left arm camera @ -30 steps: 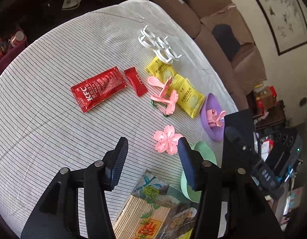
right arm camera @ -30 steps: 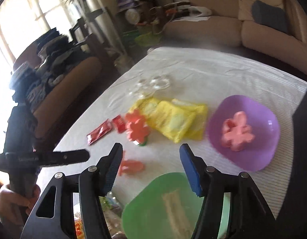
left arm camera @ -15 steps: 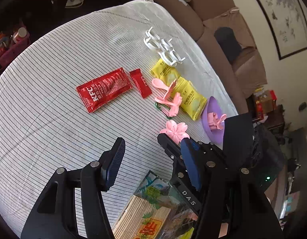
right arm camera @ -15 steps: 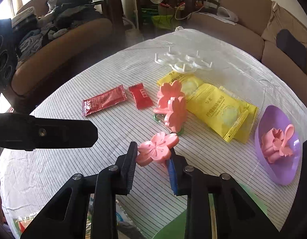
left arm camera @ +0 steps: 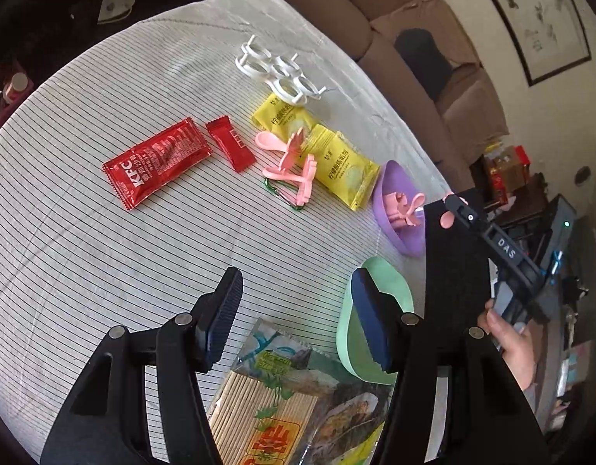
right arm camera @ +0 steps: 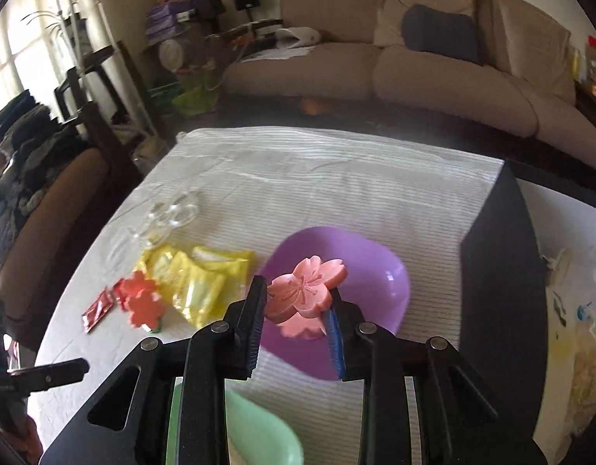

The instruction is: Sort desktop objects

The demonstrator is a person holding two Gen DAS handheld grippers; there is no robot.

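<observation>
My right gripper [right arm camera: 296,306] is shut on a pink flower clip [right arm camera: 303,286] and holds it above the purple bowl [right arm camera: 379,271], which holds another pink clip [right arm camera: 299,327]. In the left wrist view the purple bowl [left arm camera: 390,186] sits at the table's right edge with a pink clip [left arm camera: 404,207] inside, and the right gripper [left arm camera: 458,209] hangs beside it. My left gripper [left arm camera: 294,310] is open and empty above the striped cloth. Two more pink clips [left arm camera: 294,164] lie by the yellow packets [left arm camera: 336,159].
A KFC ketchup sachet [left arm camera: 156,161], a small red packet [left arm camera: 230,143] and white plastic rings [left arm camera: 278,73] lie on the cloth. A green bowl [left arm camera: 394,290] and a bag of sticks [left arm camera: 282,399] sit near me. A sofa stands beyond the table.
My right gripper closed on the pink flower clip, lifted it off the cloth and carried it right, over the purple bowl. My left gripper stayed open and nearly still.
</observation>
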